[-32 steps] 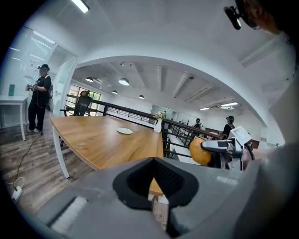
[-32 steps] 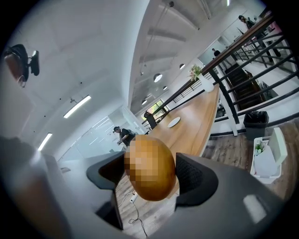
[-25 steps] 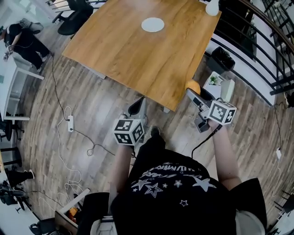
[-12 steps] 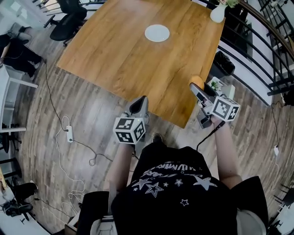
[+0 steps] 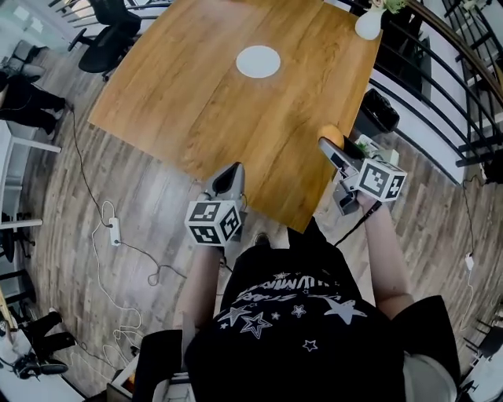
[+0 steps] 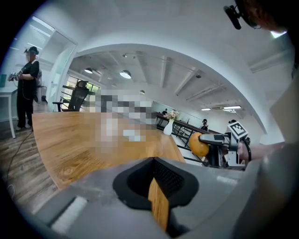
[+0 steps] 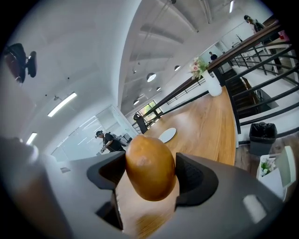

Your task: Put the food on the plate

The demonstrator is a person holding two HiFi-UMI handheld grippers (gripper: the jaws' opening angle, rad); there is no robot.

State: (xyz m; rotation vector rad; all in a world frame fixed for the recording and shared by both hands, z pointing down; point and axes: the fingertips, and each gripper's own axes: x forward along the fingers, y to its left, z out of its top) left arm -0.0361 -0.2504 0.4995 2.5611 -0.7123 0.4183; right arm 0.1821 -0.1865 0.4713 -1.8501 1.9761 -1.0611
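A round white plate point(image 5: 258, 61) lies on the far half of the wooden table point(image 5: 196, 102); the right gripper view has the plate point(image 7: 167, 135) well ahead of the jaws. My right gripper point(image 5: 336, 151) hangs over the table's near right corner, shut on an orange-brown oval piece of food point(image 5: 332, 135). That food point(image 7: 149, 165) fills the gap between the black pads of the right gripper point(image 7: 150, 179). My left gripper point(image 5: 225, 182) sits at the table's near edge. In its own view the left gripper point(image 6: 156, 186) is shut with nothing in it, and the food point(image 6: 198, 144) shows off to the right.
A white vase with flowers point(image 5: 368, 22) stands on the table's far right corner. A black railing point(image 5: 440, 63) and a black bin point(image 5: 381, 110) are to the right. Office chairs point(image 5: 110, 31) stand at the far left; cables point(image 5: 110, 228) lie on the wood floor.
Both grippers have come closer to the table: the left now reaches its near edge and the right is over its corner. The right gripper has kept hold of the food throughout.
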